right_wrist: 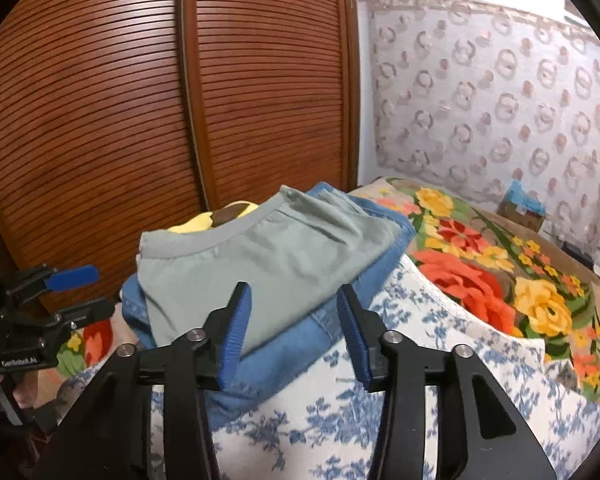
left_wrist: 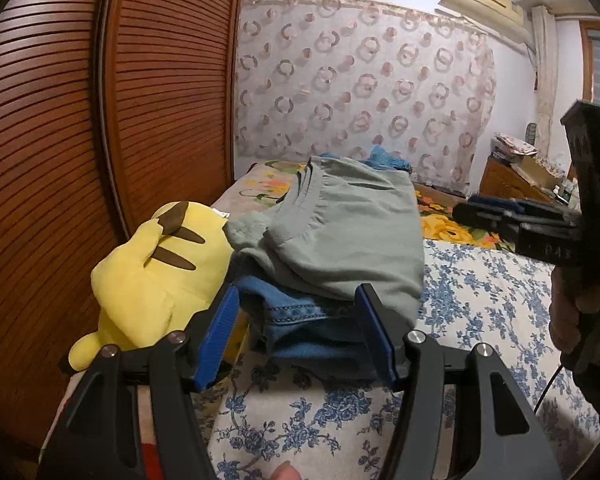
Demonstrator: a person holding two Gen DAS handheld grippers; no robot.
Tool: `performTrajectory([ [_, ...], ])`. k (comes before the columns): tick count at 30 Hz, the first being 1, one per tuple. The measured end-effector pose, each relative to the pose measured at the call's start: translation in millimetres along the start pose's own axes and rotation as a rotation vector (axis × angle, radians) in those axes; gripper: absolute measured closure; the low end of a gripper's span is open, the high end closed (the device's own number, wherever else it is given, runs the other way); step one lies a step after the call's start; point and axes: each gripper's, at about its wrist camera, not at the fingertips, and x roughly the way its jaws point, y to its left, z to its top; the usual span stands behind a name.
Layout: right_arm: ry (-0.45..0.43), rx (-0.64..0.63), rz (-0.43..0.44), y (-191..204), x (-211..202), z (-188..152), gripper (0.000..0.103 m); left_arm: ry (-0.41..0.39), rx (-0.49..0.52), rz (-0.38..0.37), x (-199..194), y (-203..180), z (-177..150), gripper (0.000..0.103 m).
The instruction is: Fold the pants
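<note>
Folded grey-green pants (left_wrist: 348,232) lie on top of folded blue jeans (left_wrist: 300,320) in a stack on the bed. The stack also shows in the right wrist view, grey pants (right_wrist: 260,256) over jeans (right_wrist: 292,344). My left gripper (left_wrist: 298,316) is open and empty, its blue pads just in front of the stack's near edge. My right gripper (right_wrist: 294,320) is open and empty, close to the stack's front corner. The right gripper also appears at the right edge of the left wrist view (left_wrist: 540,224), and the left gripper at the left edge of the right wrist view (right_wrist: 72,292).
A yellow plush toy (left_wrist: 156,276) lies left of the stack against the slatted wooden wardrobe (left_wrist: 60,160). The bed has a blue-flowered white sheet (left_wrist: 480,300) and a bright floral blanket (right_wrist: 500,280). A wooden cabinet with clutter (left_wrist: 516,176) stands at the far right.
</note>
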Motion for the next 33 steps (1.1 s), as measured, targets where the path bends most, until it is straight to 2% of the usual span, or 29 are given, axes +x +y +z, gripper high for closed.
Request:
performTrajectory([
  [6,0.008,0.012,-0.012,2.6,-17.1,-15.9,0.040,-0.005,0.019,0.006,-7.9,-5.2,-1.7,0.043],
  [14,0.004,0.055,-0.051,6.2,-45.2,-40.2,0.026,0.006,0.053,-0.049,-17.0,-18.2,-15.2,0.043],
  [17,-0.003,0.082,-0.068,7.1,-60.4,-53.0,0.024,0.020,0.058,-0.078,-20.5,-25.3,-18.4,0.043],
  [23,-0.020,0.127,-0.114,9.5,-90.1,-71.5,0.018,0.007,0.099,-0.075,-30.4,-40.1,-20.7,0.043],
  [28,-0.035,0.141,-0.201,11.3,-114.3,-80.8,0.018,0.009,0.087,-0.117,-36.8,-46.2,-22.8,0.041],
  [33,-0.051,0.160,-0.231,12.0,-138.1,-88.2,0.018,0.001,0.105,-0.143,-47.2,-61.1,-22.8,0.041],
])
